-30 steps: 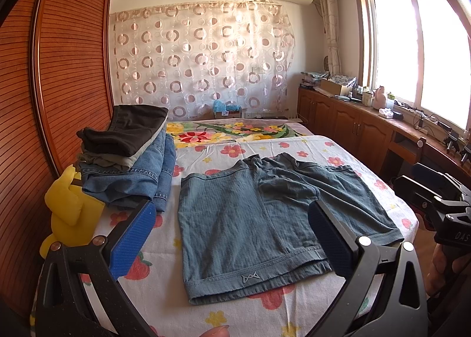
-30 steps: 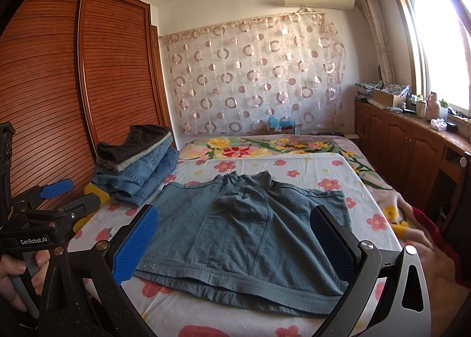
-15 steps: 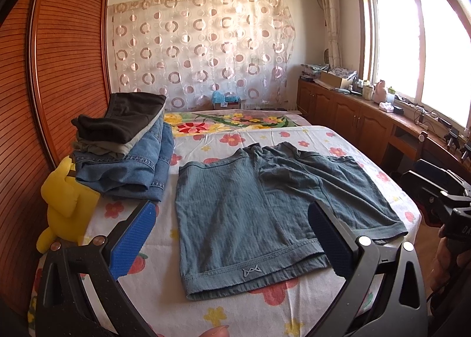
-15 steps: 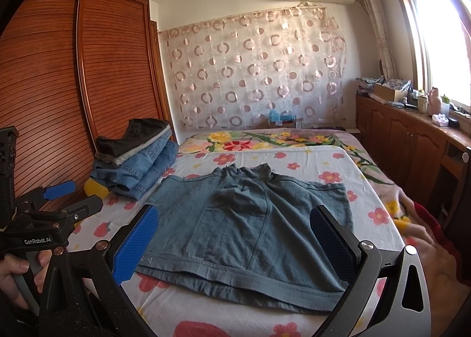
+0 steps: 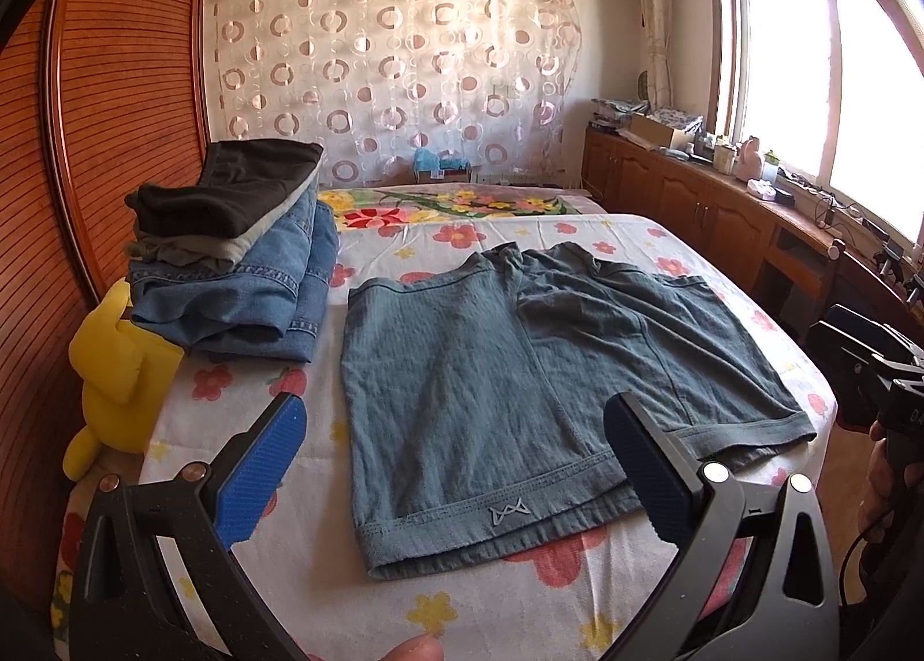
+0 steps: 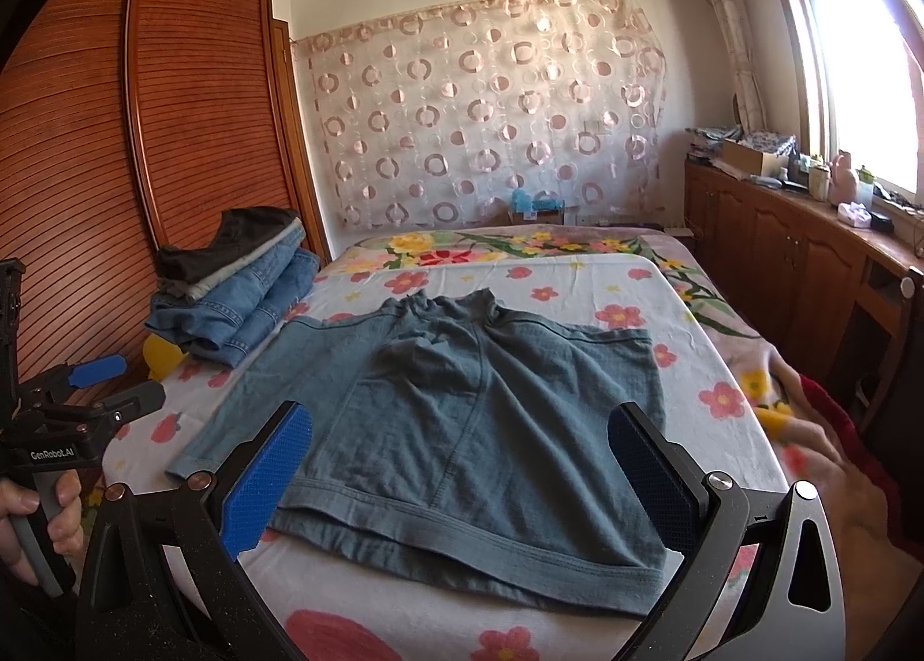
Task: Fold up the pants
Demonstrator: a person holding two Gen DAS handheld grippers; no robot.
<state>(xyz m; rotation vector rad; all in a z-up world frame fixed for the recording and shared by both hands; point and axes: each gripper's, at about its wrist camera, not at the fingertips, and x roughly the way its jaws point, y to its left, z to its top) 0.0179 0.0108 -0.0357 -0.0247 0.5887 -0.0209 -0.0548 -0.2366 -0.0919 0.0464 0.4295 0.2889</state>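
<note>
**Blue shorts flat on bed, both grippers empty**

While both grippers hang above the near bed edge, the blue-grey shorts (image 5: 520, 378) lie spread flat on the flowered bedsheet (image 5: 462, 591), waistband toward the cameras, legs pointing at the circle-print curtain (image 5: 392, 66). Left gripper (image 5: 456, 470) jaws wide apart, nothing between the blue pads, hovering over the waistband's left part, not touching cloth. Right gripper (image 6: 456, 470) also wide open and empty, over the waistband's right part, clear of the fabric. Left gripper also visible at the right-wrist view's left edge, a hand (image 6: 34, 522) on its handle. Stack of folded jeans and dark clothes (image 5: 231, 256) sits left of the shorts, apart from them, beside the wooden wardrobe (image 5: 115, 112). Yellow plush toy (image 5: 115, 366) just beside the stack, at the bed's left edge.
</note>
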